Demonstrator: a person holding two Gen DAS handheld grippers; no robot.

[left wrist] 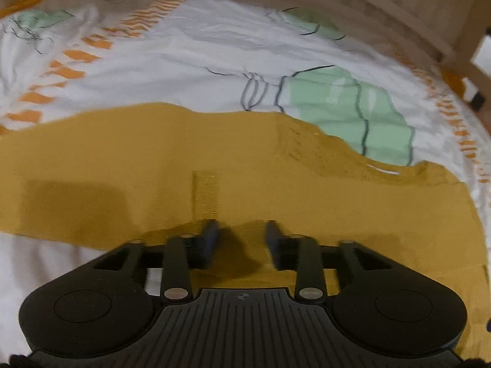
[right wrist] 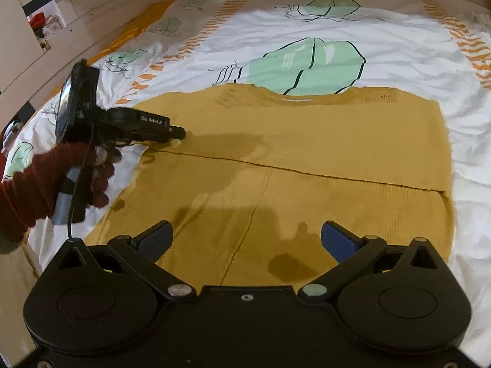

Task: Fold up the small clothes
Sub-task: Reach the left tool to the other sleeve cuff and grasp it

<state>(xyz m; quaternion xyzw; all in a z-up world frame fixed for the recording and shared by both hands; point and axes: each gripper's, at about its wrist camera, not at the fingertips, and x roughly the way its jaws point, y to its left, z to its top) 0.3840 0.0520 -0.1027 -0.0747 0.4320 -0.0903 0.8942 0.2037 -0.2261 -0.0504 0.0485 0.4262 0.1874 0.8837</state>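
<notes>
- The mustard sweater [right wrist: 307, 141] lies flat on the bed, on the white duvet [right wrist: 368, 40] with its green leaf prints and orange stripes, and it fills most of the near half of your right wrist view
- A straight folded edge [right wrist: 307, 173] runs across the sweater from left to right, with one layer lying over another, so I judge that you have at least one fold in place already
- What looks like the neckline [right wrist: 294, 98] shows at the far side against the duvet, so the far part does not appear folded in yet
- Your left gripper [right wrist: 178, 133] sits at the sweater's left side, touching or just over the cloth near the left end of that folded edge; in the left wrist view its fingers [left wrist: 211, 233] stand a little apart with the cloth between and under them, and I cannot tell whether they pinch it
- Your right gripper [right wrist: 245, 239] hovers over the near part of the sweater with its jaws spread wide and nothing in them
- What is left, as I judge it: a further fold or two to make a compact packet, then smoothing
</notes>
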